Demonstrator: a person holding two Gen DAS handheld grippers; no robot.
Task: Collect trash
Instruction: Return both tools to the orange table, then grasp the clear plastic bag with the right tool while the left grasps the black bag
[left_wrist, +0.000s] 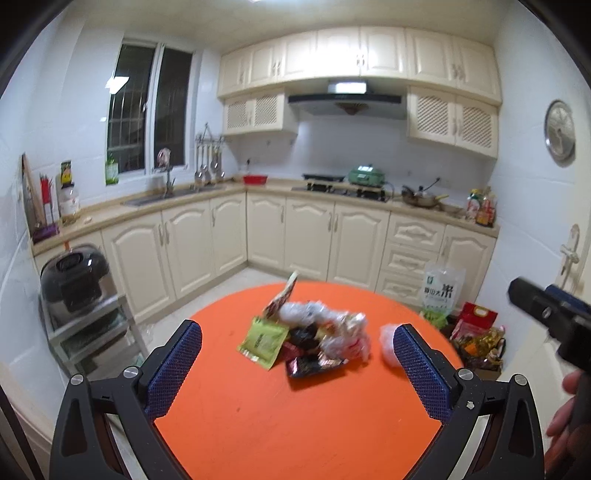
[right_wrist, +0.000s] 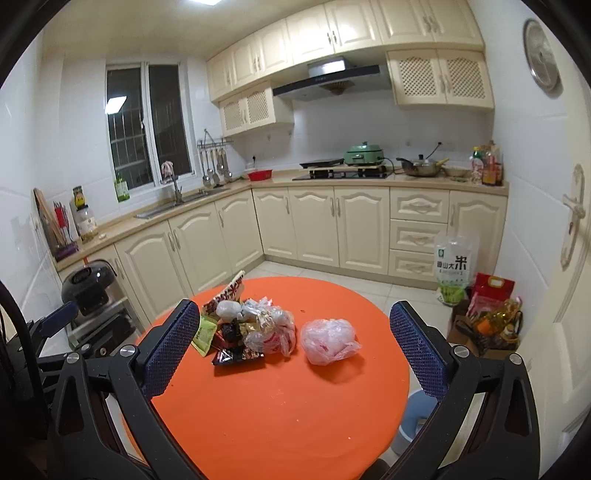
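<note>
Left tongs (left_wrist: 297, 363): spread wide, empty
Right tongs (right_wrist: 295, 345): spread wide, empty
Round orange worktop (right_wrist: 280, 406): heap of crumpled snack wrappers (right_wrist: 245, 332) – long axis running left-right; crumpled clear plastic bag (right_wrist: 328, 341) just beside

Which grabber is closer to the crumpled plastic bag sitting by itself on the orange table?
Right, probably. The crumpled plastic bag sits between the open fingers of the right gripper, slightly toward its right finger. The left gripper points at the wrapper pile, and the bag peeks out beside its right finger.
</note>
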